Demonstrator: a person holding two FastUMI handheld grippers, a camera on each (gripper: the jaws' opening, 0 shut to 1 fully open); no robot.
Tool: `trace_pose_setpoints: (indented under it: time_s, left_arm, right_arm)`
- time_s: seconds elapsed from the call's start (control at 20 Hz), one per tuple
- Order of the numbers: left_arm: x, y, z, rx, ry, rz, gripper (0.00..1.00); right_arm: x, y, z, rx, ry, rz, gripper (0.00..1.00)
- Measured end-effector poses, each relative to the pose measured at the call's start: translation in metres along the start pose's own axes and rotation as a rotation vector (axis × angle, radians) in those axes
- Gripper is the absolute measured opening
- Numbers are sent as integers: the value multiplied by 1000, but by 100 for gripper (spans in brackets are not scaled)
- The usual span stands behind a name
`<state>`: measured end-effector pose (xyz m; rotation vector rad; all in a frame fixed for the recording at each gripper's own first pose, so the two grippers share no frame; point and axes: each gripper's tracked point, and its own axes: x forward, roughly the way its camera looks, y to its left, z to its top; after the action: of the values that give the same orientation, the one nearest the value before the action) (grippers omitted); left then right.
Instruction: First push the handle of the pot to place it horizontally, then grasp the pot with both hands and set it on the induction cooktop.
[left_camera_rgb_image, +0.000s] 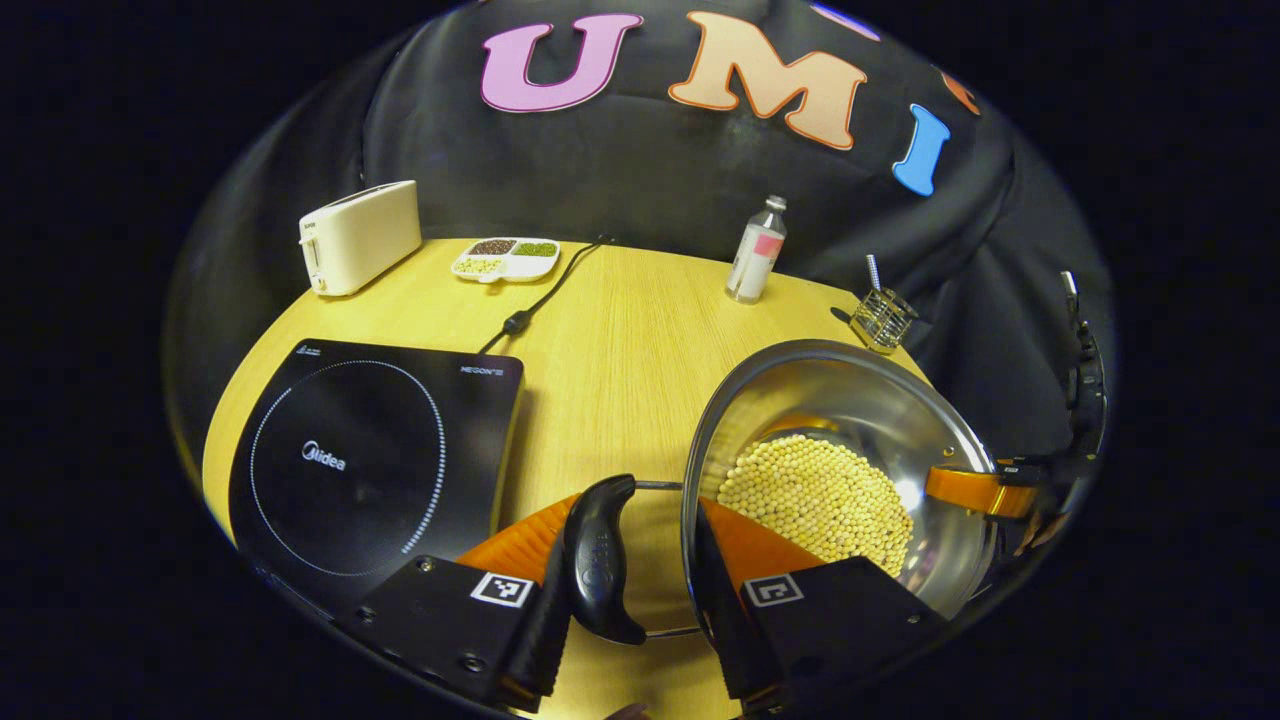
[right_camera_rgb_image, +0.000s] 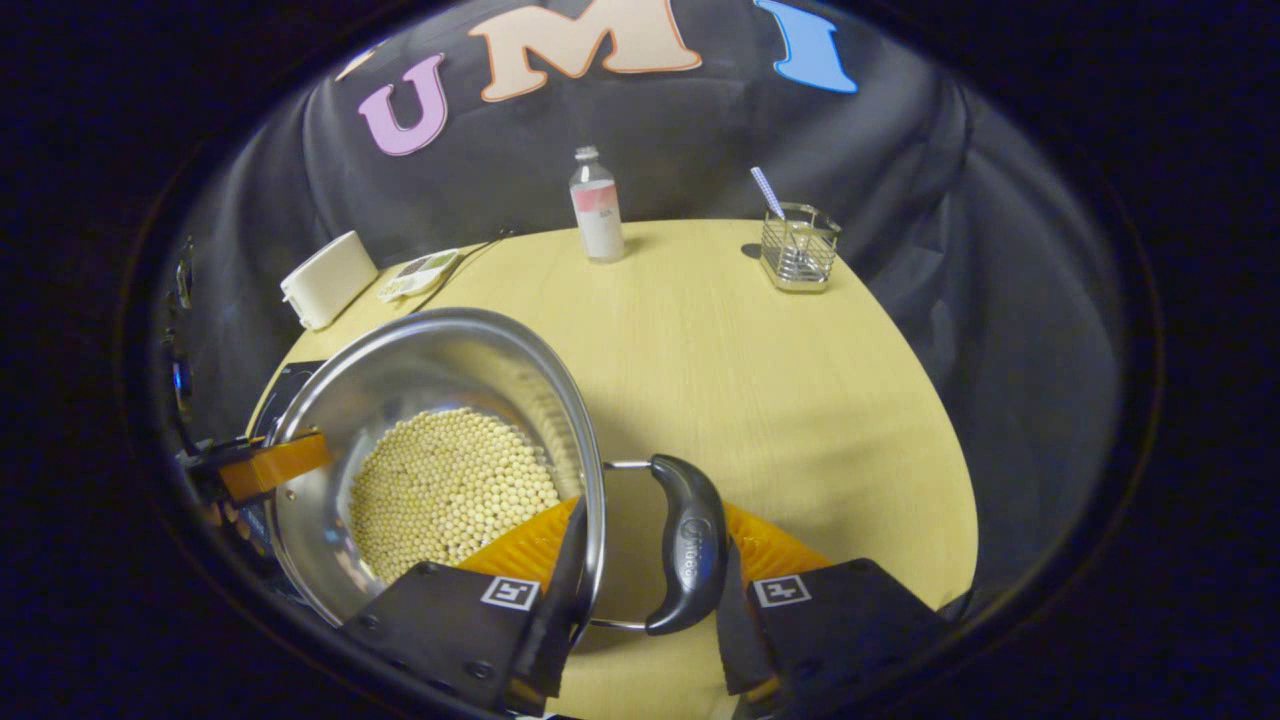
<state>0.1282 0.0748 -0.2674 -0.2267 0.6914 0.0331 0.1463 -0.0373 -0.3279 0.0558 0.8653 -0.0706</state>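
Both sets of jaws were clamped across the pot's two side handles when I checked. On my left gripper (left_camera_rgb_image: 640, 590), one finger sat outside the black handle (left_camera_rgb_image: 600, 560) and the other reached inside the pot's rim, so handle and wall were pinched between them. My right gripper (right_camera_rgb_image: 645, 590) did the mirror of that: one finger inside the rim, the other outside the black right handle (right_camera_rgb_image: 690, 545). Each handle stuck out level from the pot's side on its wire loop.

The pot (left_camera_rgb_image: 860, 400) was steel, shiny, and held a heap of pale round beans (left_camera_rgb_image: 815, 500) — it looked tilted in both views, but I couldn't tell whether its base was touching the wooden table (left_camera_rgb_image: 620, 340). In the left gripper view the other gripper showed at the pot's far rim, and the same in the right gripper view.

The induction cooktop (left_camera_rgb_image: 370, 460) lay flat on the table just to the left of the pot, apart from it, its glass top bare, a black cord (left_camera_rgb_image: 545, 295) running off its back edge.

Farther back on the table: a cream toaster (left_camera_rgb_image: 360, 237), a divided dish of grains (left_camera_rgb_image: 505, 259), a small clear bottle (left_camera_rgb_image: 757, 250) standing upright, and a wire holder (left_camera_rgb_image: 883, 318) with a utensil in it — all well apart from the pot.
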Motion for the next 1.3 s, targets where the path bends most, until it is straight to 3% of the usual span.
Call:
trace_pose_setpoints:
  time_s: [0.05, 0.1, 0.25, 0.3, 0.4, 0.5, 0.6, 0.65, 0.8, 1.3]
  left_arm:
    - [-6, 7, 5, 5, 7, -6, 64]
    - [-12, 17, 12, 15, 3, -13, 62]
    - [-30, 51, 26, 40, 3, -17, 62]
    - [-35, 64, 28, 43, 5, -17, 64]
    - [-43, 91, 32, 40, 14, -16, 64]
    - [-51, 119, 37, 35, 8, -8, 64]
    - [-59, 146, 41, 31, 2, 0, 62]
    - [-61, 159, 43, 26, 3, 2, 62]
    - [-68, 196, 46, 12, -1, 15, 62]
    - [-67, 278, 51, 12, 6, 56, 64]
  right_arm:
    - [-6, 7, 2, 6, -4, -7, 63]
    - [-11, 19, 4, 15, -9, -12, 58]
    - [-23, 58, 3, 37, -14, -12, 58]
    - [-25, 72, 4, 40, -17, -11, 63]
    - [-27, 99, 3, 44, -19, -8, 58]
    - [-27, 128, 2, 40, -23, -2, 63]
    - [-25, 159, 5, 33, -23, 4, 58]
    - [-24, 173, 6, 29, -26, 6, 67]
    - [-21, 210, 5, 15, -21, 14, 58]
    - [7, 291, 3, 3, -3, 46, 58]
